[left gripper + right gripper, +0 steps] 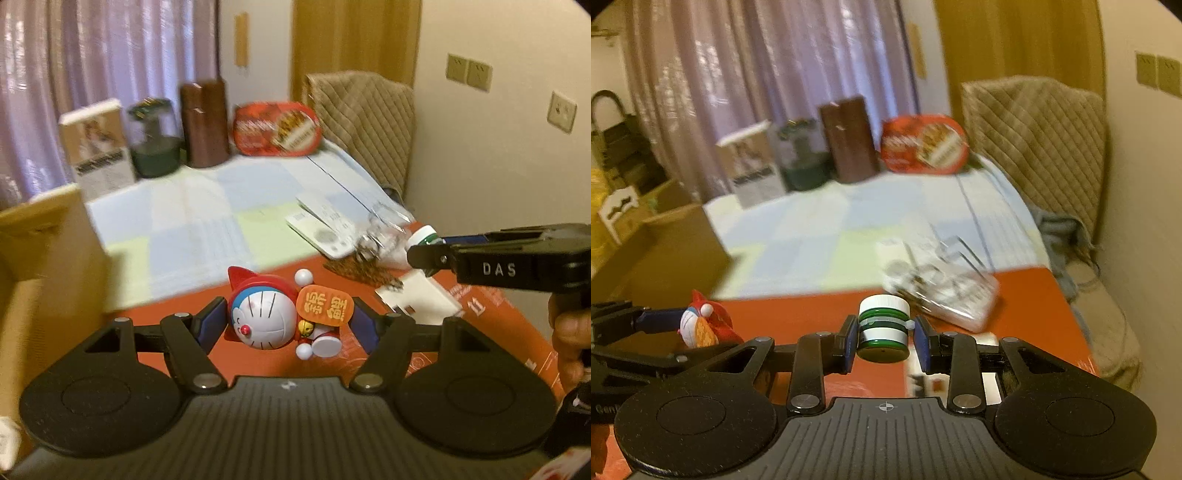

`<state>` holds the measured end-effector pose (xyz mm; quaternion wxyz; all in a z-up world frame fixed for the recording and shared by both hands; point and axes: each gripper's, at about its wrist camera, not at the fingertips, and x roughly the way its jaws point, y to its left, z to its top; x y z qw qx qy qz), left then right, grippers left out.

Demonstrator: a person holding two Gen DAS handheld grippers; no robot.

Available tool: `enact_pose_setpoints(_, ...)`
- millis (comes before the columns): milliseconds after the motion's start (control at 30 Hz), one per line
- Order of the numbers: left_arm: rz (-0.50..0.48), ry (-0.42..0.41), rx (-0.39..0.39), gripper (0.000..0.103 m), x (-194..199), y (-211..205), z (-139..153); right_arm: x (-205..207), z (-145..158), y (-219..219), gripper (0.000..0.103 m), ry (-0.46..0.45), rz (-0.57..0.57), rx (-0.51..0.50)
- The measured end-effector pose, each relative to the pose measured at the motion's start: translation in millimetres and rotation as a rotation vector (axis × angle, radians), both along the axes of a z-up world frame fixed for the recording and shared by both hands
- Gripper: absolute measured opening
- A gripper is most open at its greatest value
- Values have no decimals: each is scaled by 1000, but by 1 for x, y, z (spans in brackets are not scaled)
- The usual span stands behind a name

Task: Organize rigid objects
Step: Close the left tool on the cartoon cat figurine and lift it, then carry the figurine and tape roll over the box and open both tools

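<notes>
Your left claw (290, 326) is clamped on the Doraemon figurine (275, 319), lying sideways across the pads, off the red worktop (280, 363). The cardboard box (40, 266) sits just left of it. Right claw (886, 341) is clamped on the green-and-white jar (884, 326). "DAS" reads on the right claw body.

The clear plastic packet (945, 291) on the red table is smeared by blur. The tan cardboard box (40, 258) runs off the left edge
</notes>
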<state>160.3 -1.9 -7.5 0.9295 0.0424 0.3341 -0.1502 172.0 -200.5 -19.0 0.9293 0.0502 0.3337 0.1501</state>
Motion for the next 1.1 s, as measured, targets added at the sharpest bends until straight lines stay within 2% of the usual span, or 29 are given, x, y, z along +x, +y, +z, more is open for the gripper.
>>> enact_pose_setpoints(233, 114, -69, 23, 67, -30, 69, 58, -19, 51, 61, 29, -68, 140, 35)
enact_pose_setpoints(433, 224, -67, 89, 67, -50, 143, 78, -32, 68, 140, 29, -84, 302, 34)
enact_pose_setpoints(667, 323, -6, 140, 67, -54, 227, 67, -42, 62, 235, 29, -55, 488, 5)
enact_pose_setpoints(767, 359, 10, 140, 67, -55, 254, 60, -40, 56, 267, 29, -44, 532, -4)
enact_pose_setpoints(933, 378, 37, 125, 67, -51, 278, 42, -37, 39, 303, 29, -10, 588, -32)
enact_pose_setpoints(1100, 372, 59, 113, 67, -45, 285, 26, -38, 24, 324, 29, 3, 621, -76)
